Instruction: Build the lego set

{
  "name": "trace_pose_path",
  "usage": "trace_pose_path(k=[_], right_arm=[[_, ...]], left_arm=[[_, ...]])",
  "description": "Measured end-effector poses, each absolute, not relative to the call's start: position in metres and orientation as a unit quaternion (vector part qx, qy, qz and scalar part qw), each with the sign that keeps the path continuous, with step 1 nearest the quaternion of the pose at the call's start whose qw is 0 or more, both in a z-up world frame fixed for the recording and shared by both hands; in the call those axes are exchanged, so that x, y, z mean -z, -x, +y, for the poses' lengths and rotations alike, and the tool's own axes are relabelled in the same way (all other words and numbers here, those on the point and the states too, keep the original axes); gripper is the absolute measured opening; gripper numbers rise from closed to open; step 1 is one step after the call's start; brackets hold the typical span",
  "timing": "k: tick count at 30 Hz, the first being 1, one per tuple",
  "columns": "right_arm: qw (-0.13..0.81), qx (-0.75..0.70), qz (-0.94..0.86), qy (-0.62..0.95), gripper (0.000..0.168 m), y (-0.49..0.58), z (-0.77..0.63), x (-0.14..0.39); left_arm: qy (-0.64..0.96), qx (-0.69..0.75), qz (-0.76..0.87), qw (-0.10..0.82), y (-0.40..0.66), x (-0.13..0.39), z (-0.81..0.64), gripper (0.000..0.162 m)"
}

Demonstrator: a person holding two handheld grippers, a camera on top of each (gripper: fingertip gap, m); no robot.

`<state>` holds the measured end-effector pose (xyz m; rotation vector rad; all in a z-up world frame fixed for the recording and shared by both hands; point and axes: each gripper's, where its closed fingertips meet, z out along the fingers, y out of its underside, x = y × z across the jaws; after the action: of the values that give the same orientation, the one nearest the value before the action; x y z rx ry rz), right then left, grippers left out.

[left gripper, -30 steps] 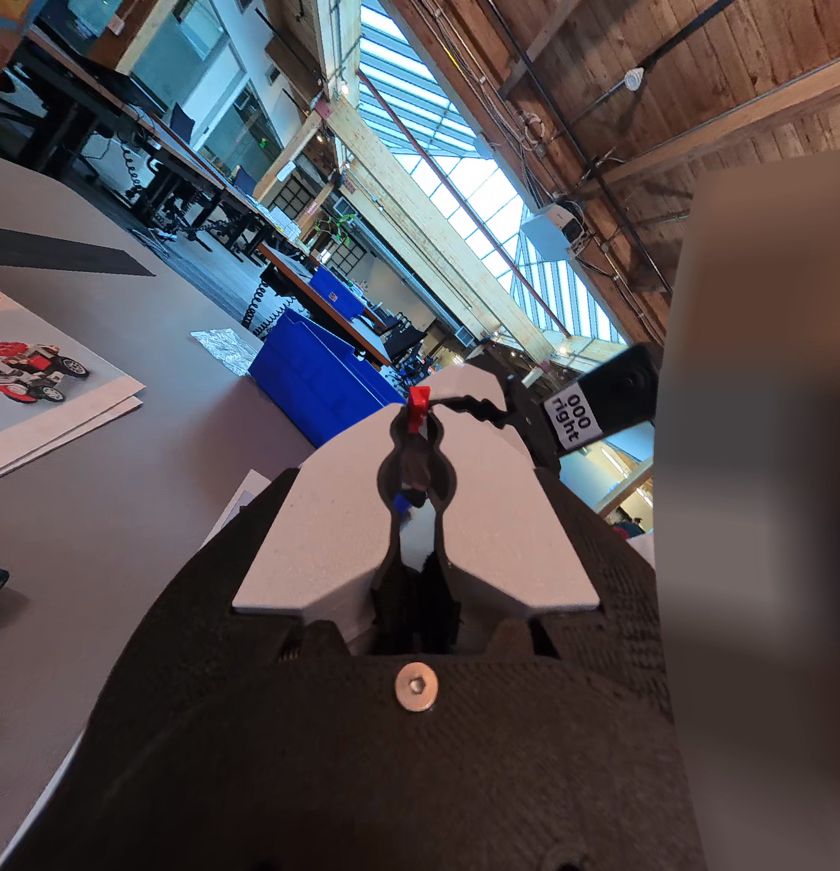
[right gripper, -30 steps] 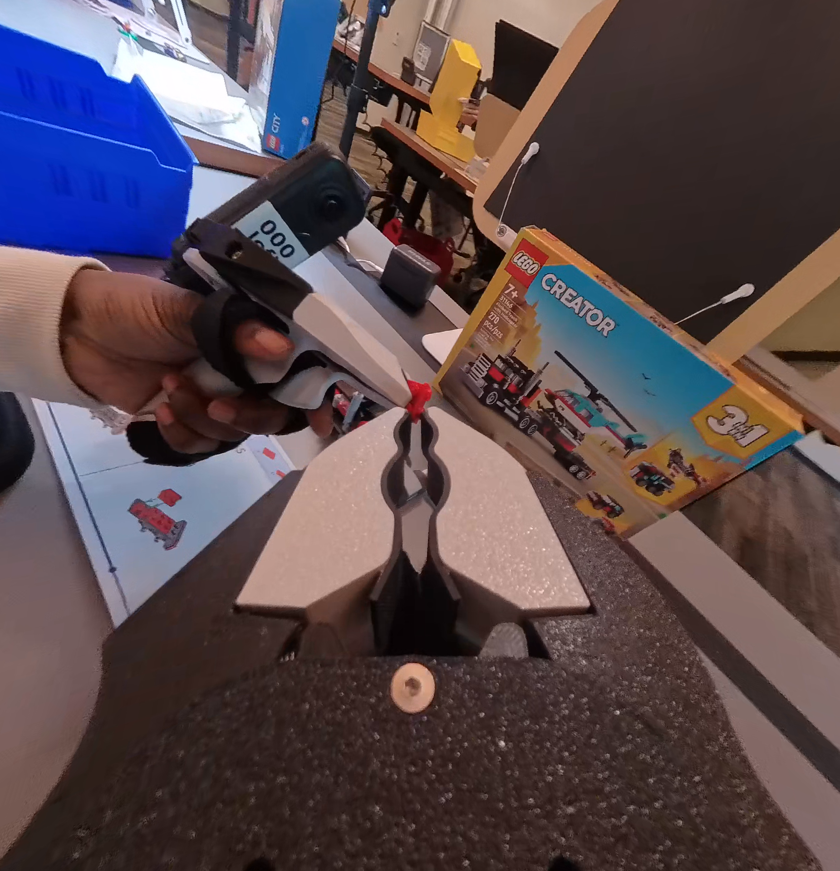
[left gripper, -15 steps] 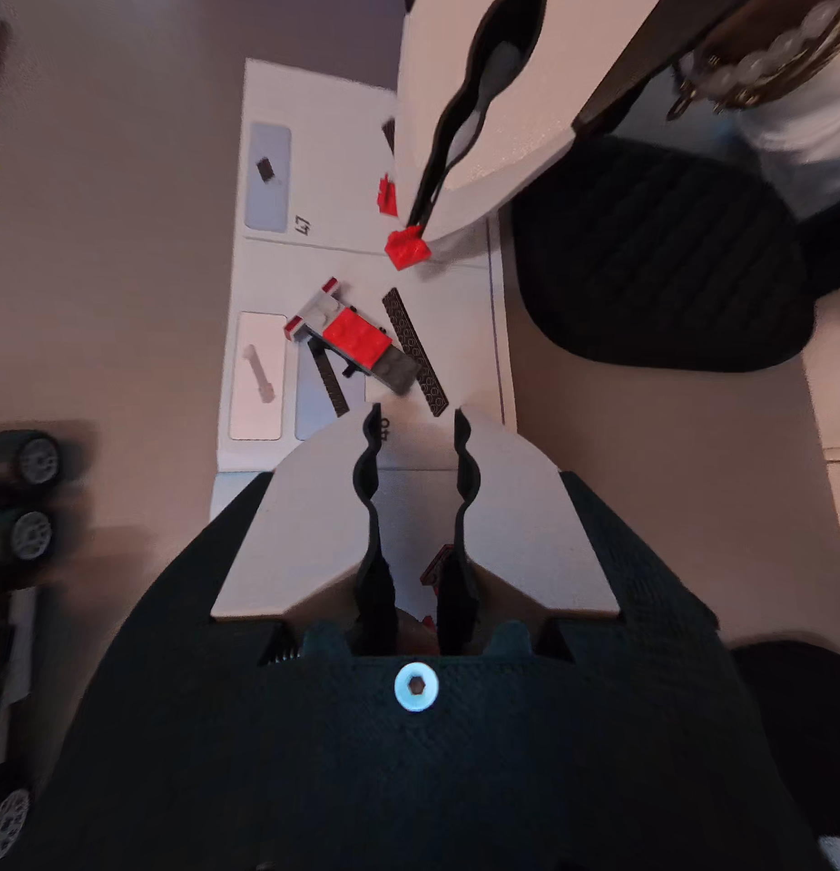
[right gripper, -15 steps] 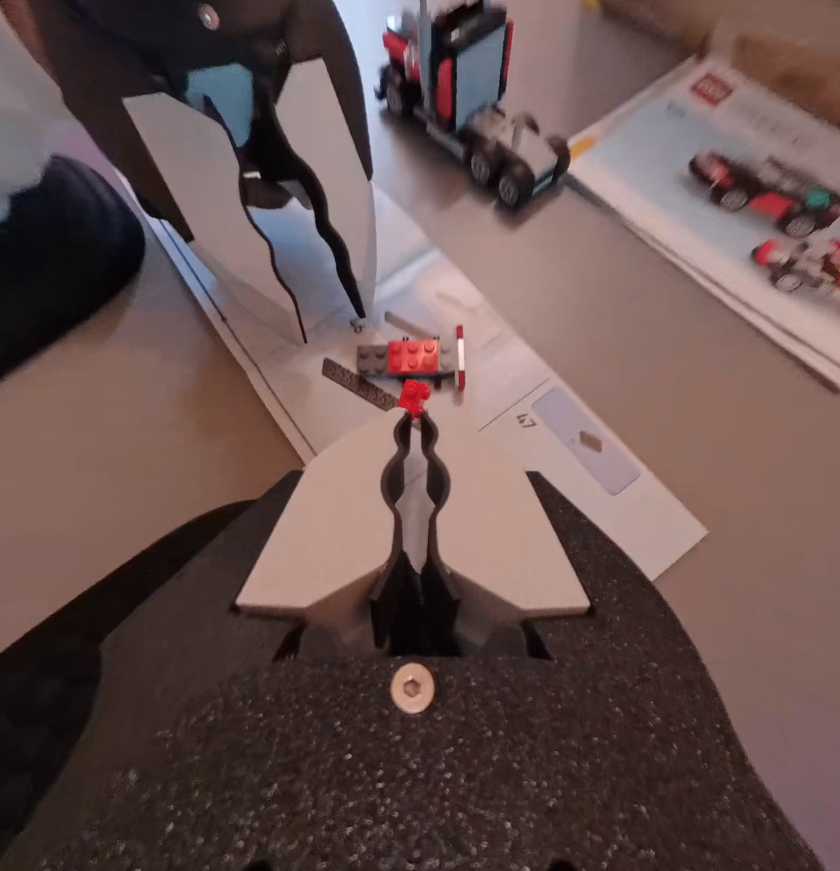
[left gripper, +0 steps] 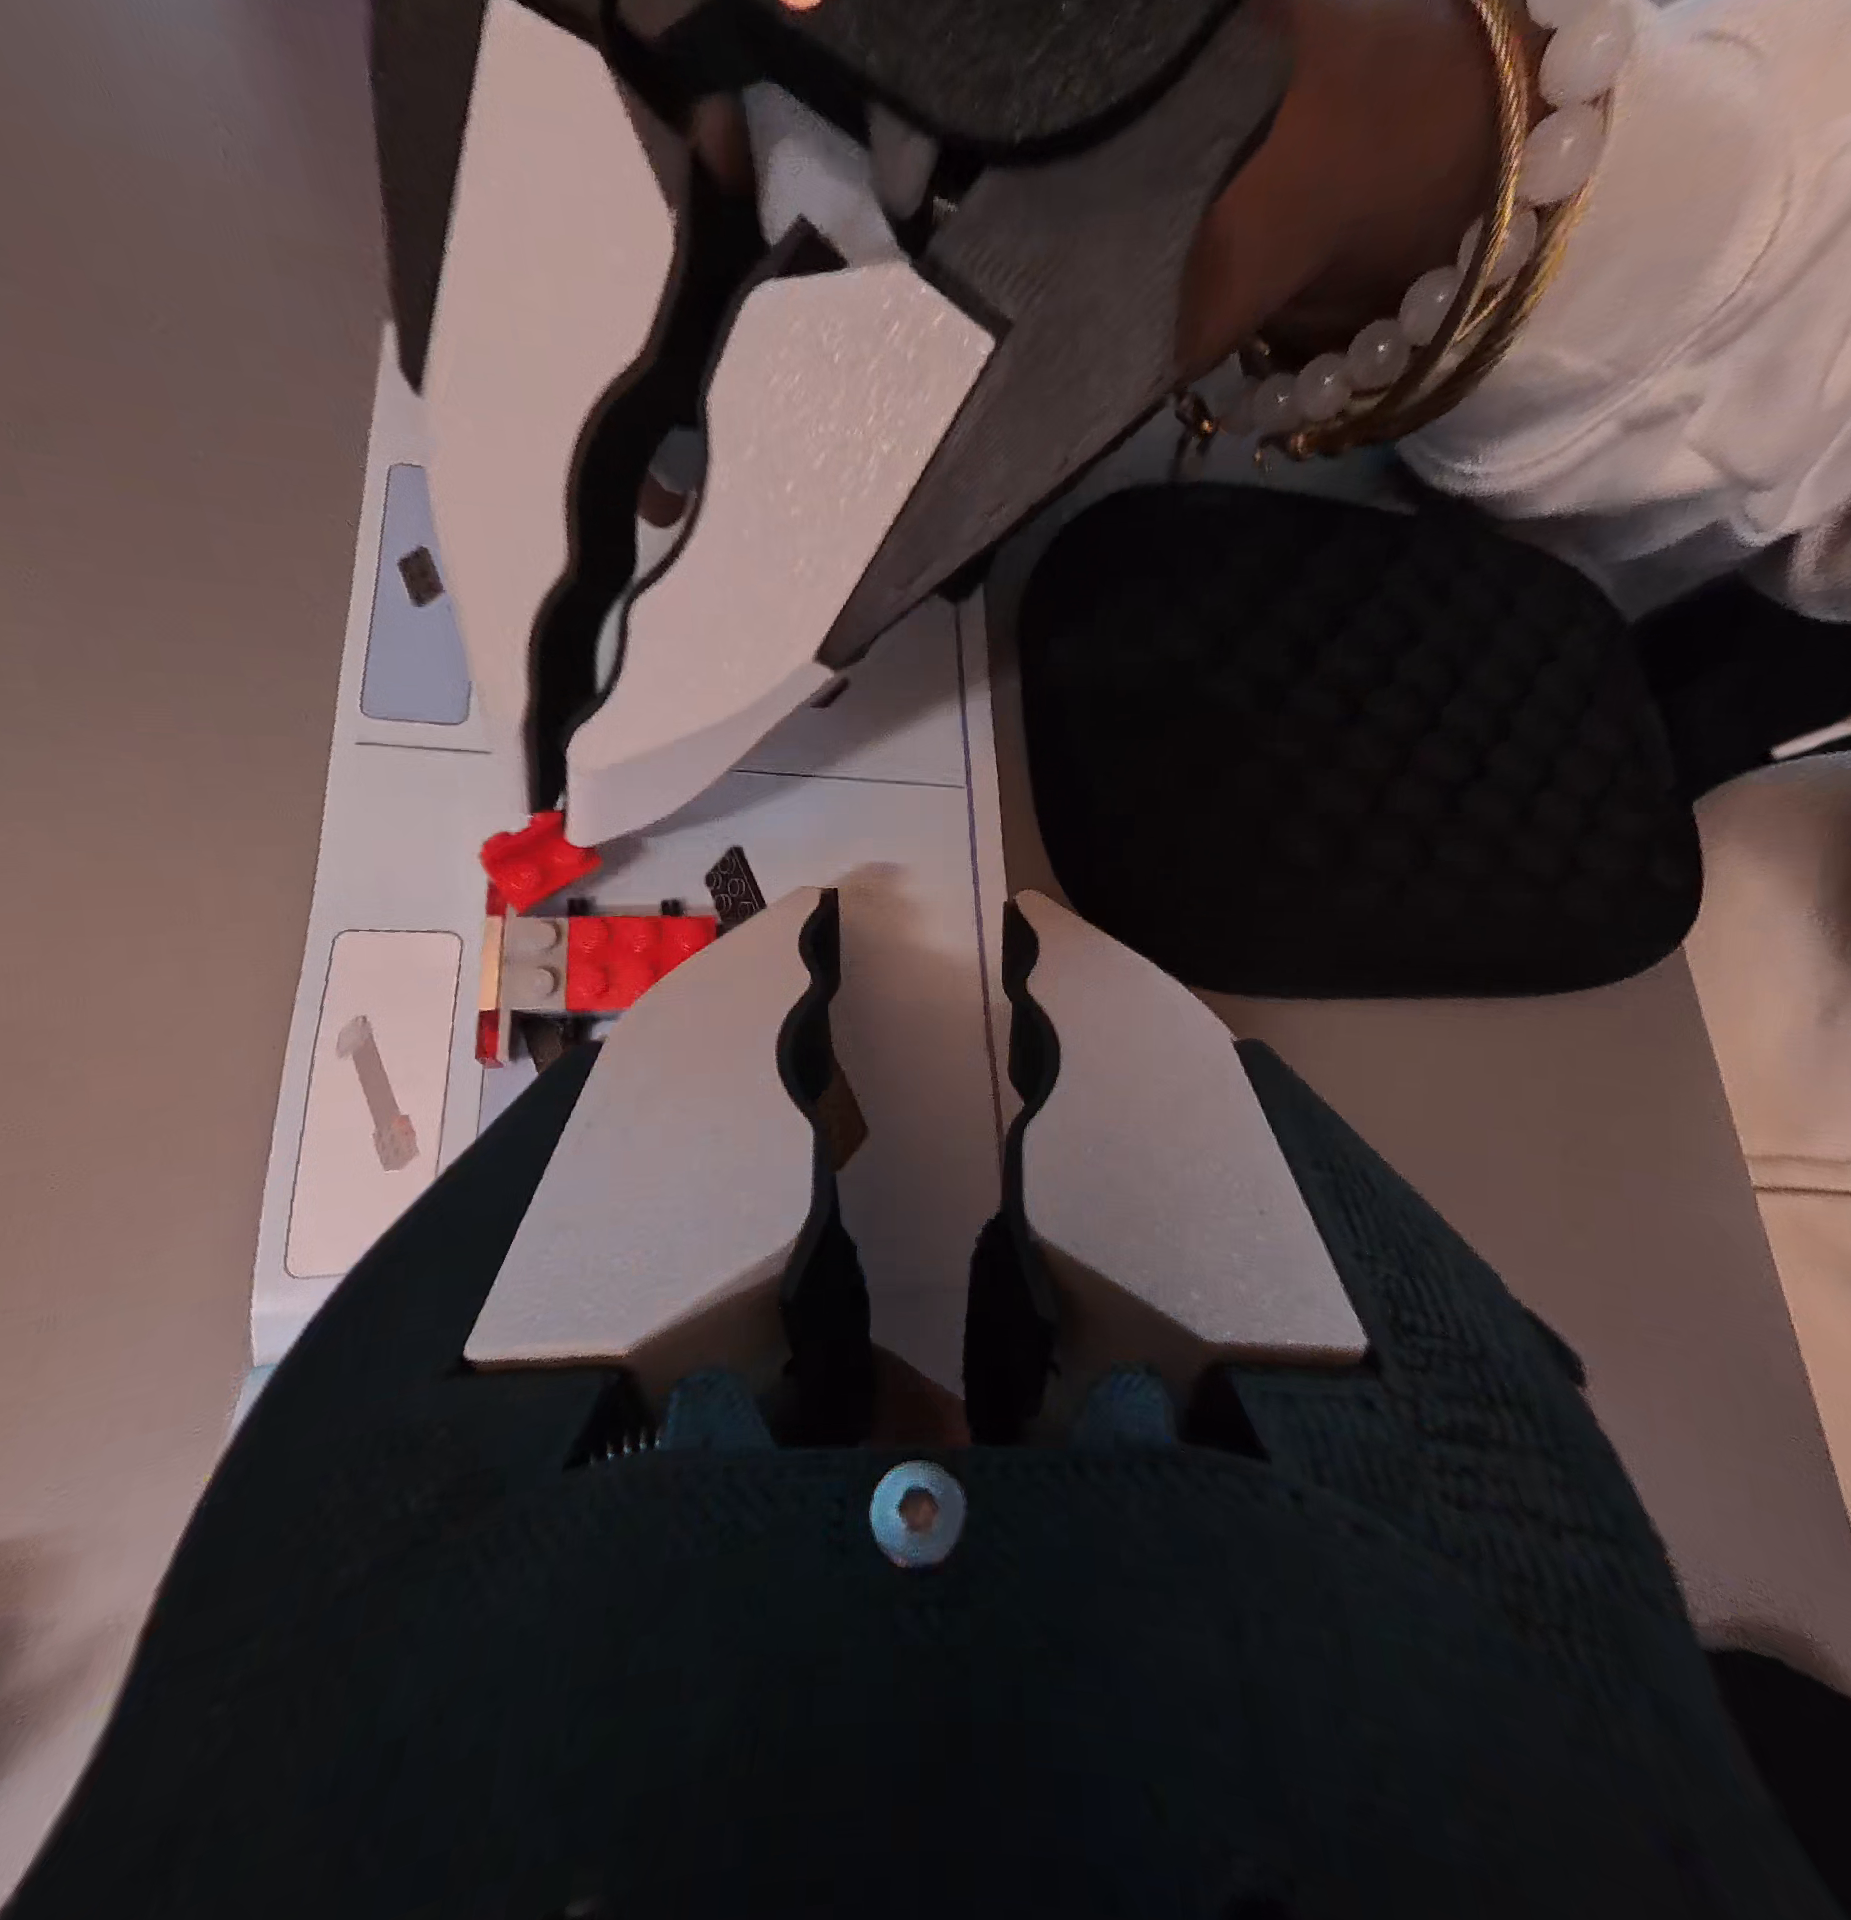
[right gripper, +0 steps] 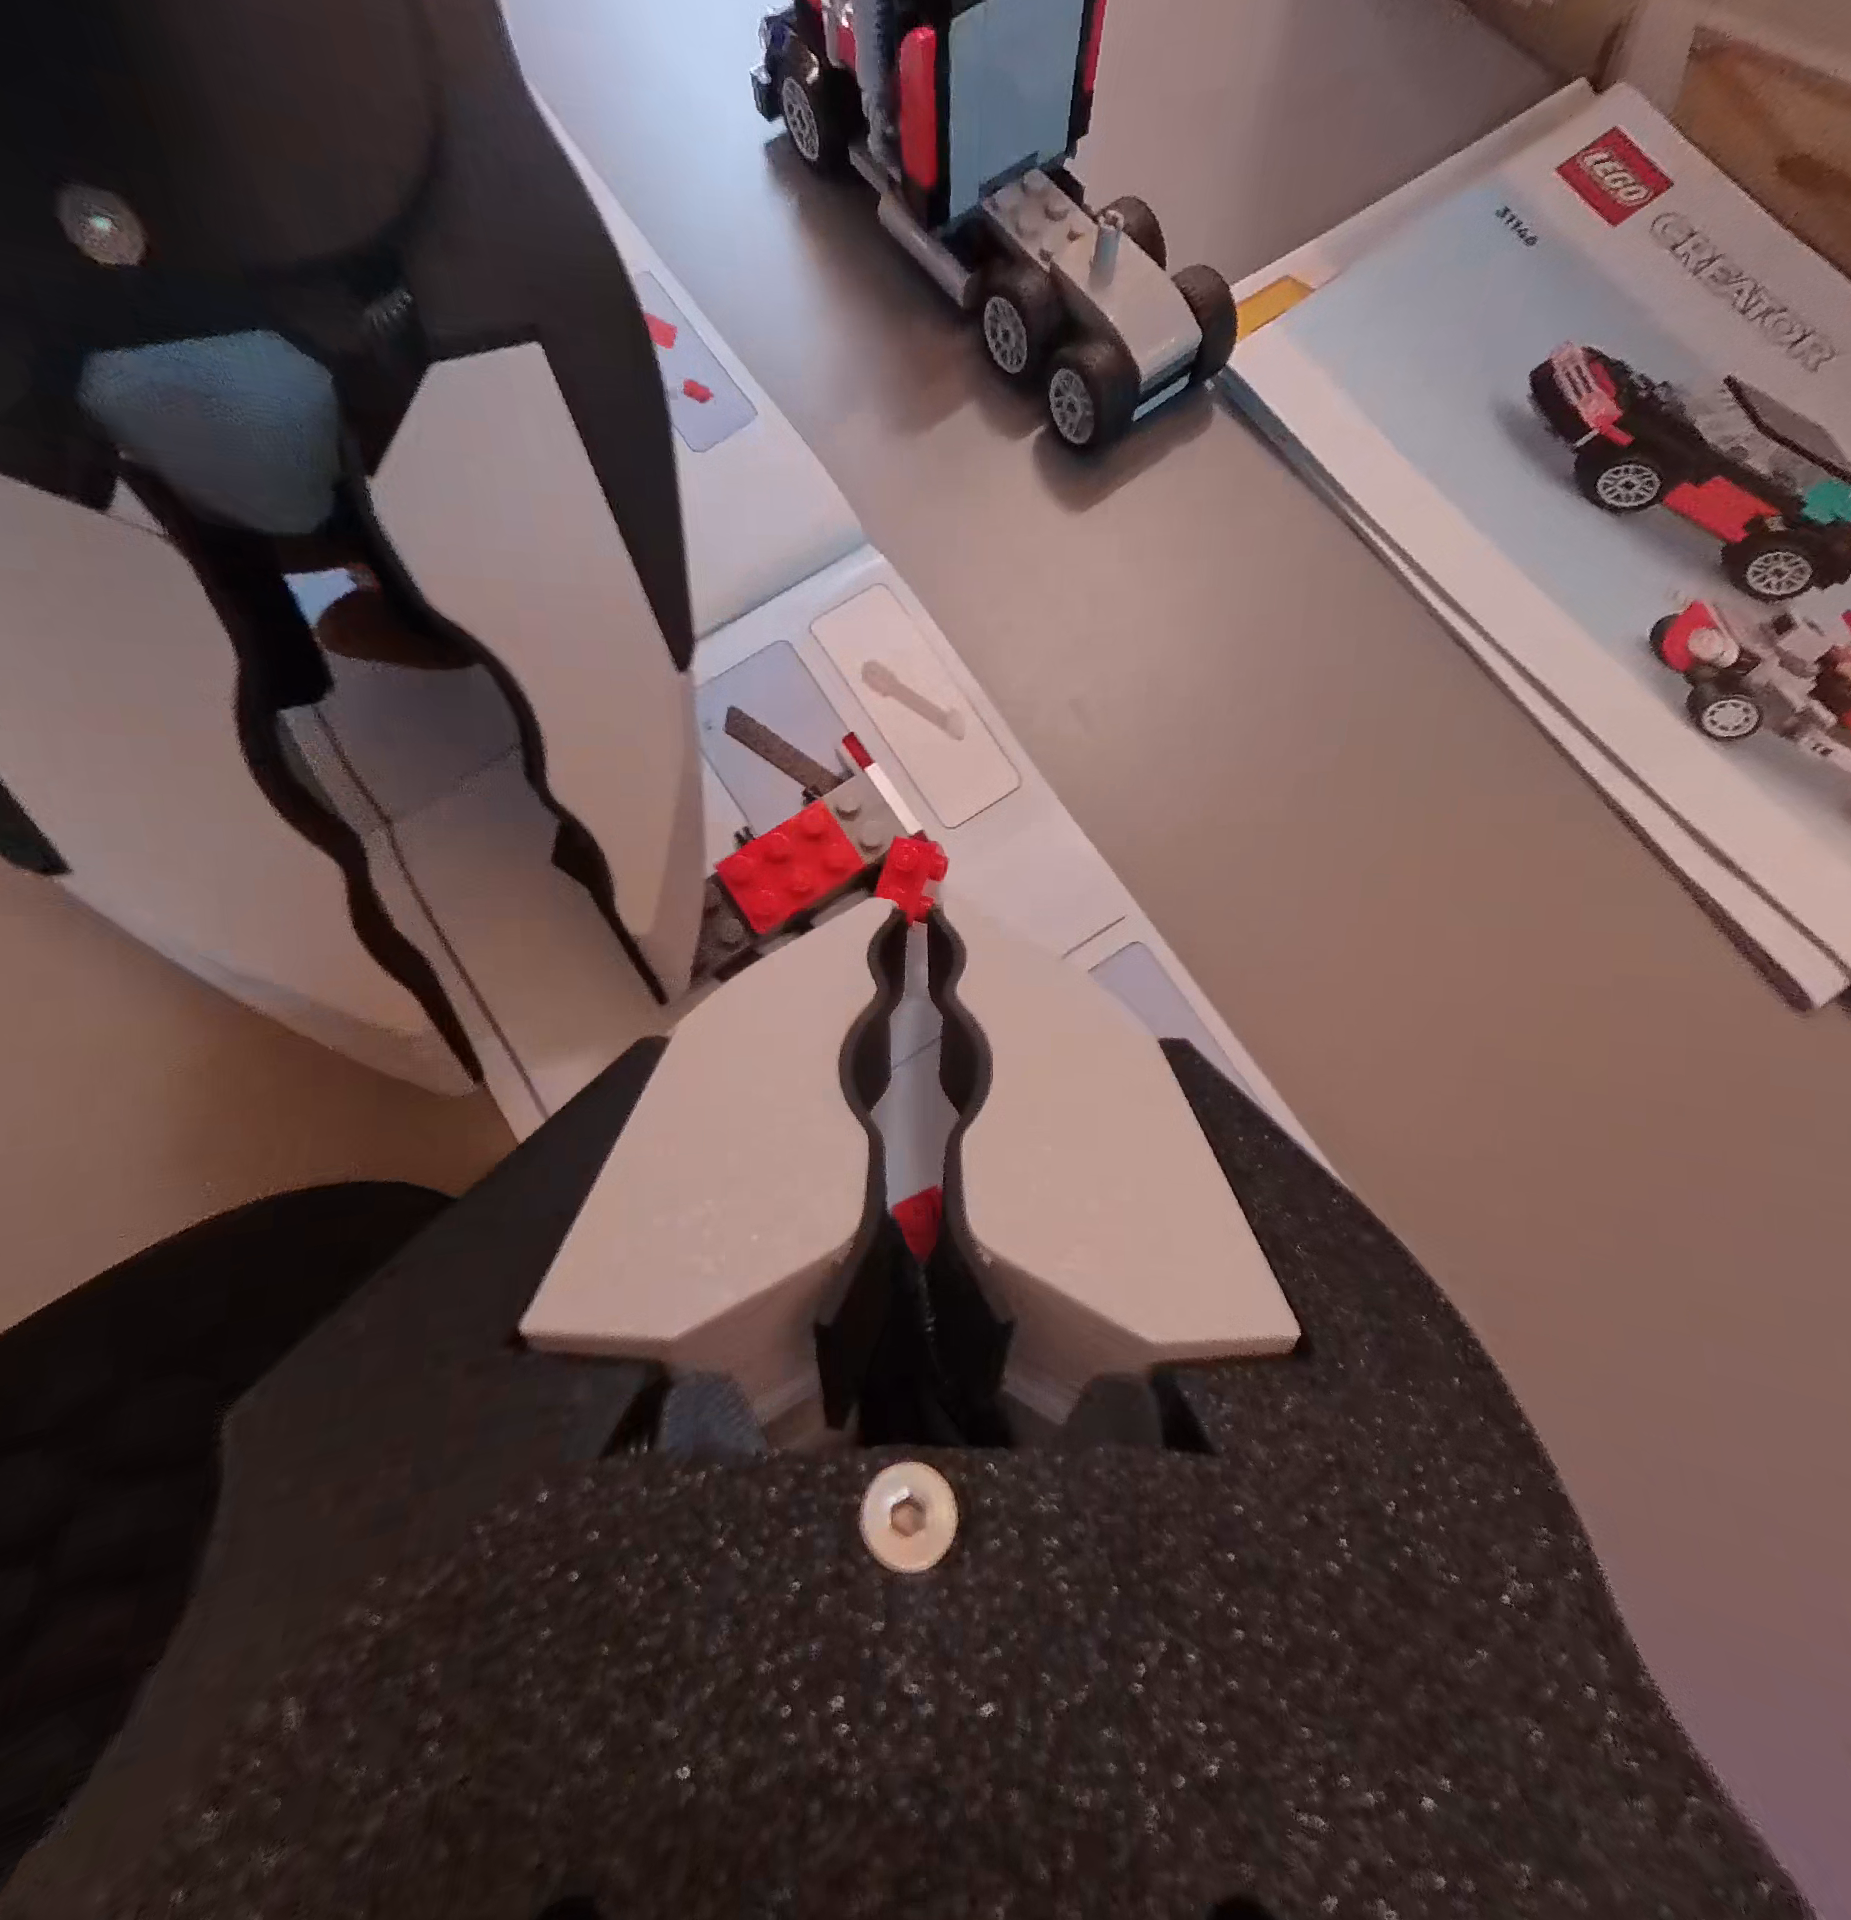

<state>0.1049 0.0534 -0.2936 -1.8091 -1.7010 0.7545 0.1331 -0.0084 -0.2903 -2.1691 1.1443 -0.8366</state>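
Note:
A small red and grey lego assembly (left gripper: pixel 599 961) lies on the open instruction sheet (left gripper: pixel 412 831); it also shows in the right wrist view (right gripper: pixel 796 857). My right gripper (right gripper: pixel 910 914) is shut on a small red brick (right gripper: pixel 908 871) and holds it at the grey end of the assembly; the brick also shows in the left wrist view (left gripper: pixel 536 857). My left gripper (left gripper: pixel 916 904) is open and empty, just right of the assembly, partly covering it. A long black plate (right gripper: pixel 781 753) lies beside the assembly.
A built lego truck (right gripper: pixel 994 197) stands at the far side of the grey table (right gripper: pixel 1264 727). Instruction booklets (right gripper: pixel 1648 468) lie at the right. A black textured pad (left gripper: pixel 1347 748) lies right of the sheet. A person's wrist with bead bracelets (left gripper: pixel 1440 270) holds the right gripper. The long black plate (right gripper: pixel 781 753) is about 5 cm from both grippers' fingertips.
Both grippers swung down from mid-air toward the table. The left let go of the red brick and opened. The right has brought the brick down to the assembly's end.

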Motion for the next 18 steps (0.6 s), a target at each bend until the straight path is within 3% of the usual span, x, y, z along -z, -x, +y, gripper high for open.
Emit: trace_pose_path(k=[5, 15, 18], right_arm=[[0.257, -0.284, -0.621, 0.684, 0.004, -0.117, 0.051, 0.291], [0.239, -0.305, -0.652, 0.652, 0.004, -0.095, 0.050, 0.293], [0.254, -0.276, -0.656, 0.655, 0.004, -0.106, 0.062, 0.284]], left_arm=[[0.840, 0.240, 0.427, 0.235, -0.098, 0.299, -0.011, 0.025], [0.832, 0.293, 0.402, 0.245, -0.134, 0.299, -0.002, 0.032], [0.831, 0.273, 0.421, 0.239, -0.121, 0.296, -0.005, 0.025]])
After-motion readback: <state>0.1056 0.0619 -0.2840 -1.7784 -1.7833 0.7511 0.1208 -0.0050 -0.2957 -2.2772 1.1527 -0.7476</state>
